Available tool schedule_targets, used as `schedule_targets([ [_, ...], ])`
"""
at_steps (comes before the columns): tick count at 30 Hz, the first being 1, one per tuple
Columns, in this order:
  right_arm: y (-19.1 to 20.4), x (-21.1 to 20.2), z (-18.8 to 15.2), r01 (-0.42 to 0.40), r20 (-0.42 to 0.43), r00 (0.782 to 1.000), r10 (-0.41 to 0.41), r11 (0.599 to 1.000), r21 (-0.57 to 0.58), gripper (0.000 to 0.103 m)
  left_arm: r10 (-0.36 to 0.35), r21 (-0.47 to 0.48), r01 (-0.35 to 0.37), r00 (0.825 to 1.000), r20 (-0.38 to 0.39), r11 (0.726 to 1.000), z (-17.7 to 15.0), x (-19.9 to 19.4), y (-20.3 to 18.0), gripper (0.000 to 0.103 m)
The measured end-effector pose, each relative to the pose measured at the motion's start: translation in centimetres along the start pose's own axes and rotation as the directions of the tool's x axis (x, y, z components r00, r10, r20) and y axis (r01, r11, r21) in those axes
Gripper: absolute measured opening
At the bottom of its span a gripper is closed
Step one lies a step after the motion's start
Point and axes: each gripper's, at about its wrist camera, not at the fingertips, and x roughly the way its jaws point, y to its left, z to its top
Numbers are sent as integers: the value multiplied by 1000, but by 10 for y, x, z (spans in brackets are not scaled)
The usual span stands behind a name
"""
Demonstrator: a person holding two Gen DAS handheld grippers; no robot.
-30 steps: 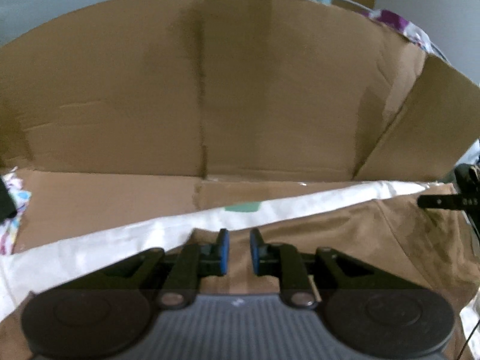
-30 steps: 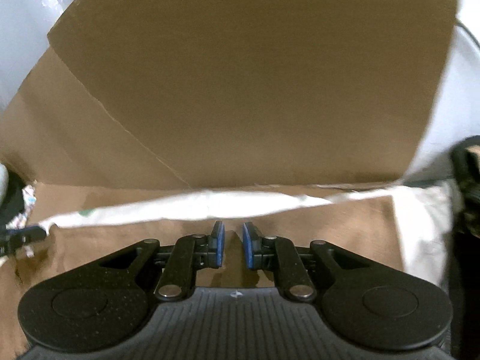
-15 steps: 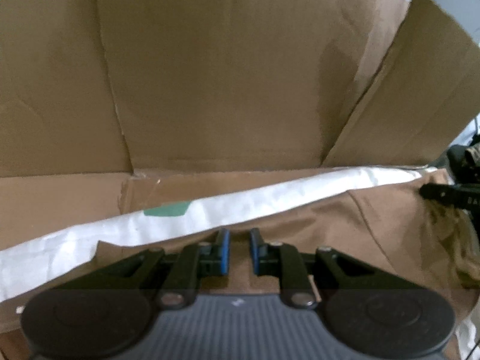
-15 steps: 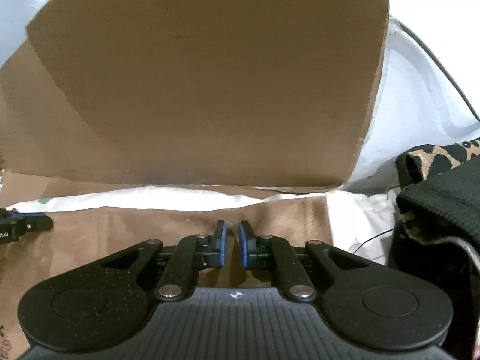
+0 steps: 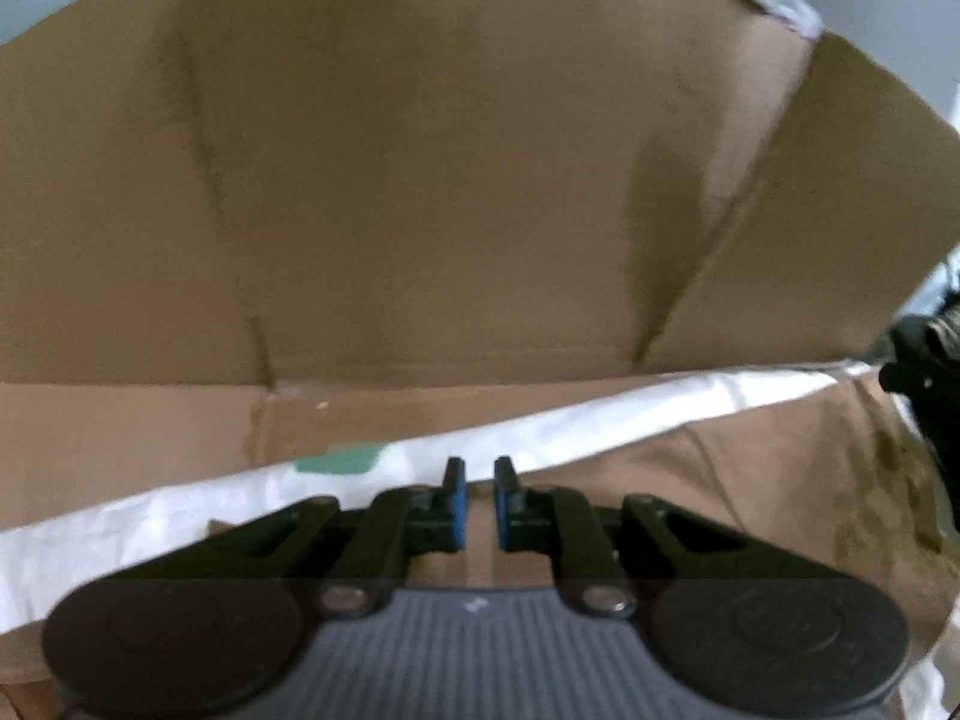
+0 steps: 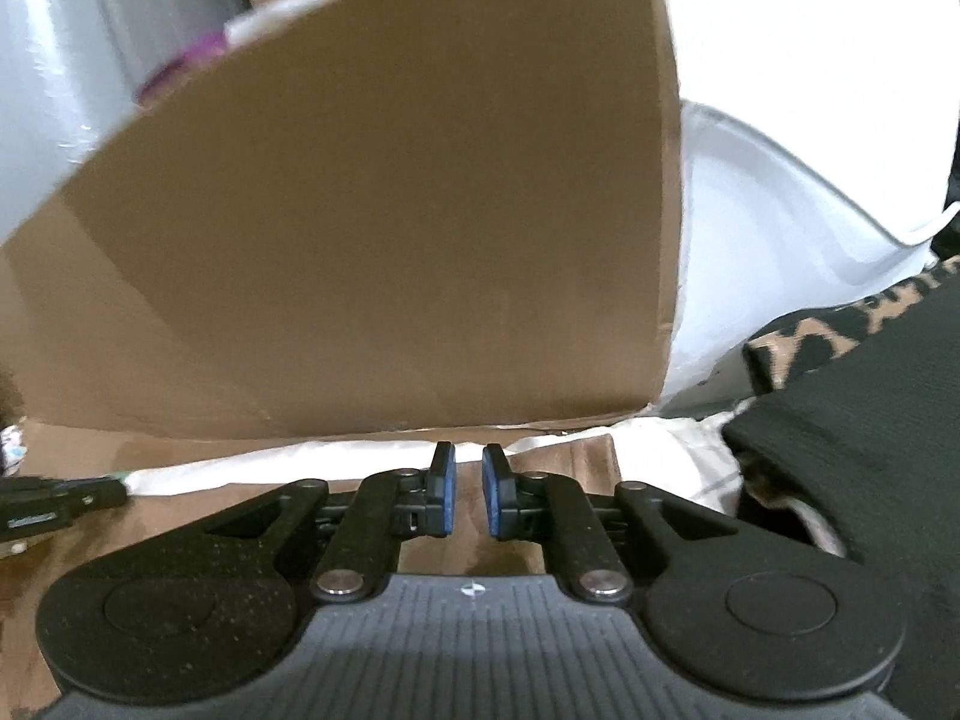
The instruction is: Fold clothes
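Both the left gripper (image 5: 478,501) and right gripper (image 6: 467,495) hover with fingers slightly parted, grasping nothing, over the tan garment (image 5: 750,474) lying beneath them. Judged mid-fold; next, each should pinch the cloth's far edge.

A flat cardboard sheet (image 5: 120,420) serves as the working surface, with a tall cardboard wall (image 5: 450,180) standing upright along its far edge. A white cloth (image 5: 600,426) lies spread on it, and a tan garment (image 5: 750,480) lies flat on the cloth. A black and leopard-print pile (image 6: 852,408) rests at the right end.
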Motion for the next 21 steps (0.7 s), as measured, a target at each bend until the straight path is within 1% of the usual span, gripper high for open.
schedule_targets([
  [2,-5,-15,-4,-2,-4,1000,2,1000,14,15,-40,10,40,999,-3,999,1,2,-9,15],
  [4,-10,-28,-11,12,-15,1000,-12,1000,23,15,-63,25,63,998,-6,998,1,5,-19,15],
  [9,-16,-52,-45,44,-75,996,-45,999,-26,15,-111,55,112,994,-20,992,5,19,-47,16],
  [12,-17,-60,-58,59,-97,993,-64,997,-55,15,-128,74,130,991,-25,989,8,26,-62,16],
  [16,-11,-59,-76,57,-130,989,-70,993,-104,15,-140,94,143,989,-40,985,10,37,-76,15],
  [21,-6,-53,-96,97,-174,975,-137,970,-224,15,-109,116,116,992,-67,986,7,50,-86,15],
])
